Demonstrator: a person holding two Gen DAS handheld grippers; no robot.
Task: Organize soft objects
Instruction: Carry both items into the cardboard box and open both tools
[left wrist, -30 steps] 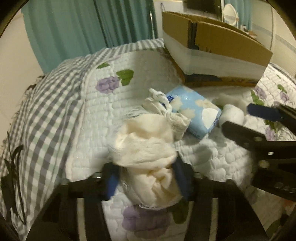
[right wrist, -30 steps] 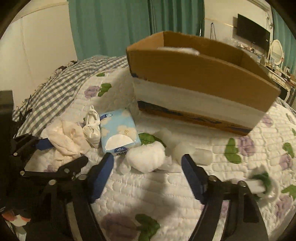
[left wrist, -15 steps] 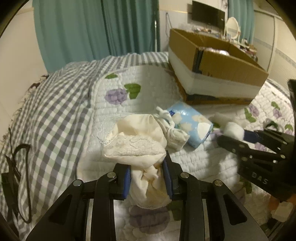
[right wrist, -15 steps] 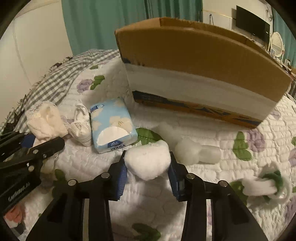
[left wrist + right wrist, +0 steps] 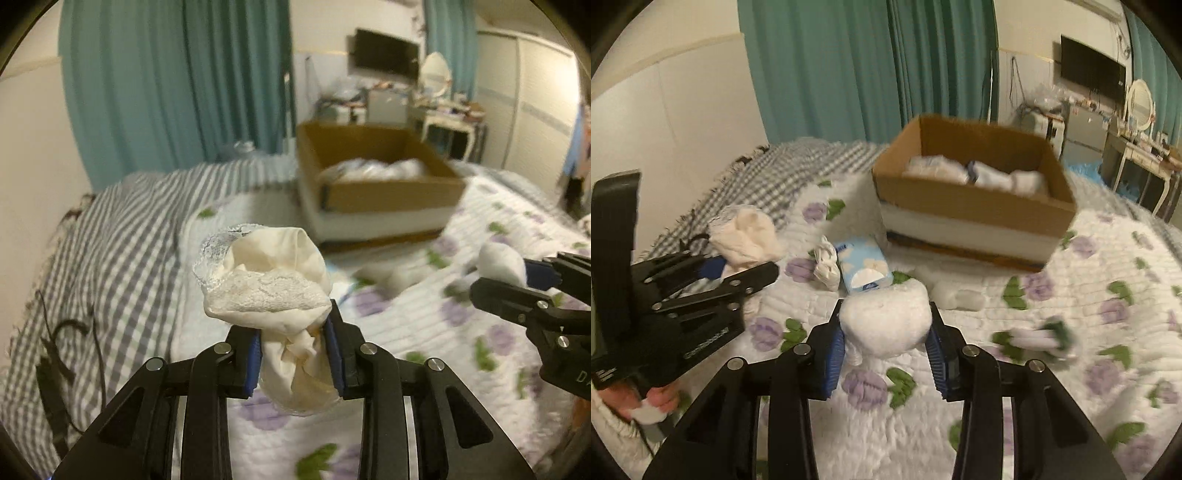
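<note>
My left gripper (image 5: 293,354) is shut on a cream lace-trimmed cloth bundle (image 5: 269,288) and holds it above the bed. It also shows in the right wrist view (image 5: 746,236). My right gripper (image 5: 886,349) is shut on a white fluffy ball (image 5: 886,319), lifted off the quilt; it also shows in the left wrist view (image 5: 500,260). An open cardboard box (image 5: 975,195) with white soft items inside stands further back on the bed (image 5: 380,184). A blue tissue pack (image 5: 862,269) and a small white knotted cloth (image 5: 825,264) lie on the quilt in front of the box.
A white floral quilt (image 5: 1108,332) covers the bed, with a grey checked blanket (image 5: 122,236) at the left. More white pieces (image 5: 956,295) and a green-and-white item (image 5: 1045,338) lie on the quilt. Teal curtains (image 5: 868,66) hang behind.
Both grippers have risen off the quilt with their loads. The cloth bundle and the white ball now hang above the bed, and the box interior has come into view.
</note>
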